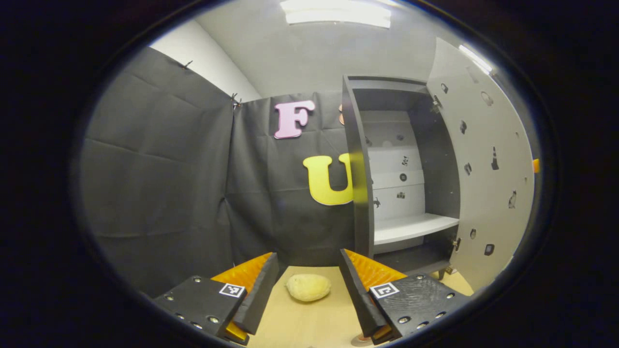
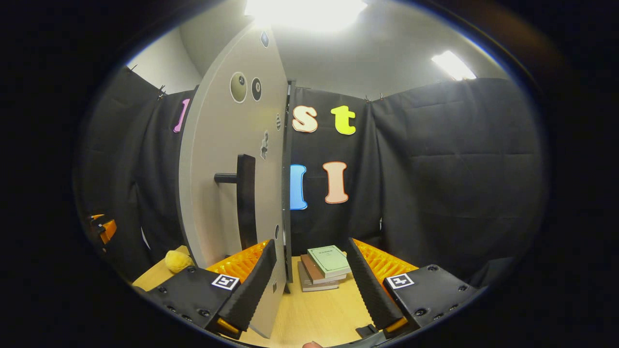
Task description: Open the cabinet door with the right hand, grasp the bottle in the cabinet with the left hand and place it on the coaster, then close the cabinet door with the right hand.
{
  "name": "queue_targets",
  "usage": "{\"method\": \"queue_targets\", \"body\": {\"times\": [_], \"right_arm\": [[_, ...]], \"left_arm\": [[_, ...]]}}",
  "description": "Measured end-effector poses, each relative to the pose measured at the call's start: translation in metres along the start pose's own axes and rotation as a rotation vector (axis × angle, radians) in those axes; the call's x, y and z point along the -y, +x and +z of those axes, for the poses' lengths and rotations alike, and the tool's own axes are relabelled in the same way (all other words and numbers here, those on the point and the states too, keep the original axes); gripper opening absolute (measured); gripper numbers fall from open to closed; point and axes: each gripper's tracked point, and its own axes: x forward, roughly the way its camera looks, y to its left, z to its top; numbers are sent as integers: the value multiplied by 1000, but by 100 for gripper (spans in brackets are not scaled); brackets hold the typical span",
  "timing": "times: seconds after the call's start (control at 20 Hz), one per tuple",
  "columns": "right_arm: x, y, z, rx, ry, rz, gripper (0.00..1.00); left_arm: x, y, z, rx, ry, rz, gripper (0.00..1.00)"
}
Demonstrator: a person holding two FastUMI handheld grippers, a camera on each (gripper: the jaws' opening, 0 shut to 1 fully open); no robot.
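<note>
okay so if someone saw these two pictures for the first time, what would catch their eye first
Probably the tall cabinet standing open at right in the left gripper view, its sticker-dotted door swung wide and the white shelf looking bare. Next, the yellow lumpy object on the wooden table between the left tool's open fingers. In the right gripper view, the door's dark handle looms beside a stack of books.

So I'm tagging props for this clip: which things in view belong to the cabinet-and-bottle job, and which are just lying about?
Job:
- cabinet, open
- cabinet door, swung open
- door handle
- left gripper, right gripper, both open and holding nothing

Lying about:
- yellow lumpy object on the table
- stack of books
</note>
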Motion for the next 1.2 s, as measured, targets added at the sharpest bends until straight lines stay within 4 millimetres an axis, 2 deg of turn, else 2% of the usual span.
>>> {"method": "queue_targets", "body": {"times": [0.1,0.2,0.65,0.7,0.75,0.8,1.0,1.05,1.1,1.15,1.2], "right_arm": [[-15,-1,-1,-3,-2,19,95],[-30,-3,-1,-3,-6,37,95],[-89,10,-5,-15,33,110,95],[-98,13,-5,-19,43,125,95],[-107,15,-6,-23,52,141,90],[-116,20,-6,-24,59,157,95],[-157,35,-4,-18,51,231,95],[-167,38,-4,-19,52,251,92],[-177,44,-4,-18,55,273,95],[-187,50,-3,-12,58,293,92],[-196,55,-1,-10,54,309,96]], "left_arm": [[-4,4,0,3,-9,-8,78],[-8,10,-1,3,-12,-11,76],[-28,21,-10,-6,-40,-19,76],[-29,22,-13,-11,-48,-19,76],[-31,23,-15,-13,-55,-19,76],[-33,22,-16,-14,-62,-19,76],[-39,26,-17,-14,-65,-17,78],[-38,26,-19,-16,-66,-17,78],[-41,27,-21,-19,-68,-15,76],[-43,27,-22,-22,-70,-12,76],[-46,28,-23,-25,-72,-8,76]]}}
